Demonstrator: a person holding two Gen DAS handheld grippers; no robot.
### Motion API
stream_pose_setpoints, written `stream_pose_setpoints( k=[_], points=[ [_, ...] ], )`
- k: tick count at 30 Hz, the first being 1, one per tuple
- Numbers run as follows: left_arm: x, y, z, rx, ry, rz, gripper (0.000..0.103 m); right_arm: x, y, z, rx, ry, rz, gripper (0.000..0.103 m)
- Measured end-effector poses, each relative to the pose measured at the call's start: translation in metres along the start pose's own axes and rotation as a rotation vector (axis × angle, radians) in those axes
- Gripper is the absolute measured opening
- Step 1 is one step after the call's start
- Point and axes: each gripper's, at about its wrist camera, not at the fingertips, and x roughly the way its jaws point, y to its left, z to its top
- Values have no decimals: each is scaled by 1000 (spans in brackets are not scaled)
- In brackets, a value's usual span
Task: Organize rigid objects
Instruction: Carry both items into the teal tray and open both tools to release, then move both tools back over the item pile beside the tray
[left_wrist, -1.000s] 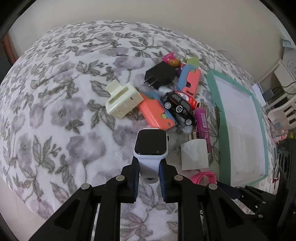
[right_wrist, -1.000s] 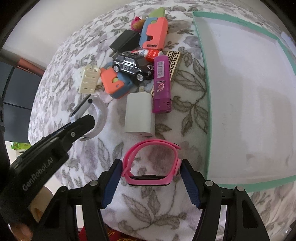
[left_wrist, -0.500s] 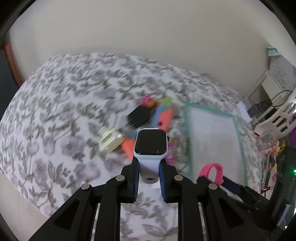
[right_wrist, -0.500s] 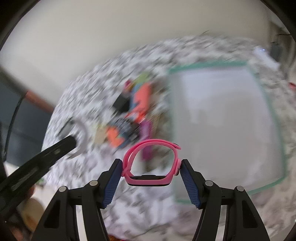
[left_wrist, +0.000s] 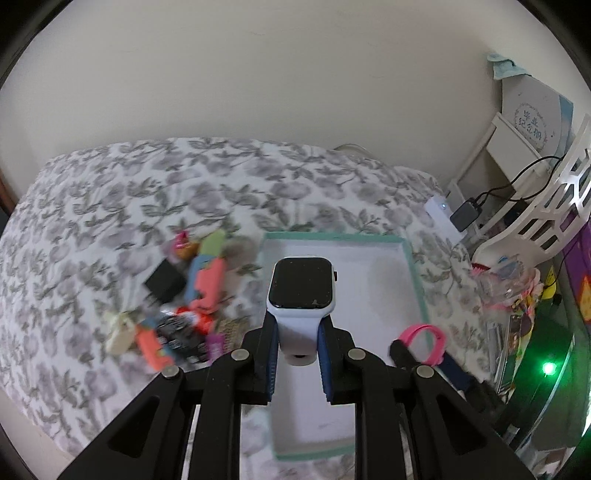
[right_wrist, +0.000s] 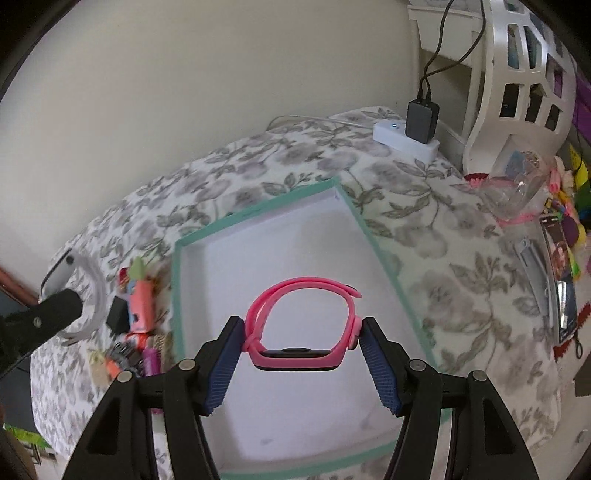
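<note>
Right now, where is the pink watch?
The pink watch is pinched in the right hand-held gripper, up in the air over the white box with the green rim. The toy pile lies off to its left.

Bedcover (left_wrist: 110, 206): white, grey floral print; box (right_wrist: 258, 221): teal rim, white inside; watch (left_wrist: 300, 284): black face, pale lilac-white strap; band (right_wrist: 306, 288): pink, dark face; gripper pads (right_wrist: 223, 369): blue; wall (left_wrist: 258, 74): cream.
</note>
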Motion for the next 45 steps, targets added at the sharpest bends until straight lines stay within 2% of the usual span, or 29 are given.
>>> stream_pose_setpoints(
  k=[3,7,11,15,20,22,24,28,30,34,36,40,42,45],
  points=[
    [22,-9,6,-16,22,-6,20,13,-1,6,-9,19,13,67],
    [53,-11,12,-45,60,-13,20,35,-6,12,4,53,-11,67],
    [79,-13,15,-38,91,13,20,58,-12,19,9,89,-34,67],
    [100,-12,16,-48,119,15,20,74,-13,24,9,113,-42,67],
    [109,-13,18,-36,116,19,21,83,-16,26,15,123,-44,68],
    [109,-11,19,-43,116,12,30,83,-17,27,21,124,-42,68],
    [107,-10,19,-48,114,9,54,81,-17,27,22,122,-41,68],
    [97,-3,19,-80,99,6,65,73,-16,27,23,113,-33,70],
    [91,1,19,-99,87,8,80,67,-15,28,20,103,-38,75],
    [72,9,20,-131,46,12,87,55,-13,29,15,89,-41,79],
    [58,15,19,-151,8,28,97,47,-11,29,15,78,-38,83],
    [39,28,16,-195,-40,34,100,27,-9,29,19,42,-34,92],
    [30,35,13,-214,-56,26,103,20,-9,28,24,26,-30,101],
    [16,47,6,-241,-98,39,103,8,-7,25,32,8,-11,102]
  ],
)
